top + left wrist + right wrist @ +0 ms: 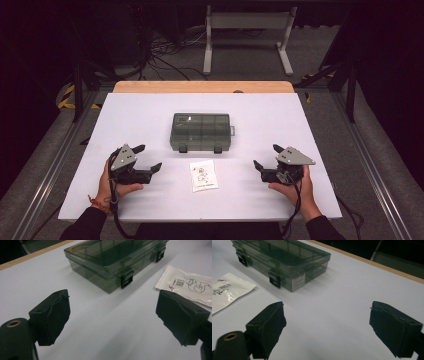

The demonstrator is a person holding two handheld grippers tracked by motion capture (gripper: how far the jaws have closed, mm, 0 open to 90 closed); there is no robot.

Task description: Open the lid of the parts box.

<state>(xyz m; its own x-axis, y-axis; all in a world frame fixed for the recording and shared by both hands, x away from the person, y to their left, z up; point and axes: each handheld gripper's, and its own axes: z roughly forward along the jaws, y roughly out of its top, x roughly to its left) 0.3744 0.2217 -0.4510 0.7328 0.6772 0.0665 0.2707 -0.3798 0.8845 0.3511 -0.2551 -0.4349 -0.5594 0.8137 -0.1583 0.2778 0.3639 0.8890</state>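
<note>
A smoked-plastic compartment box [201, 131] is seen shut at the centre of the white table [140, 200], both front latches fastened; its contents cannot be made out; a small printed bag [203, 175] lies just before it; the left gripper [148, 157] and right gripper [266, 156] are held wide, nothing between the jaws.

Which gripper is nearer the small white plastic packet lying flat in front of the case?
Left, narrowly. The left gripper sits just left of the small white plastic packet; the right gripper sits slightly farther to its right.
</note>
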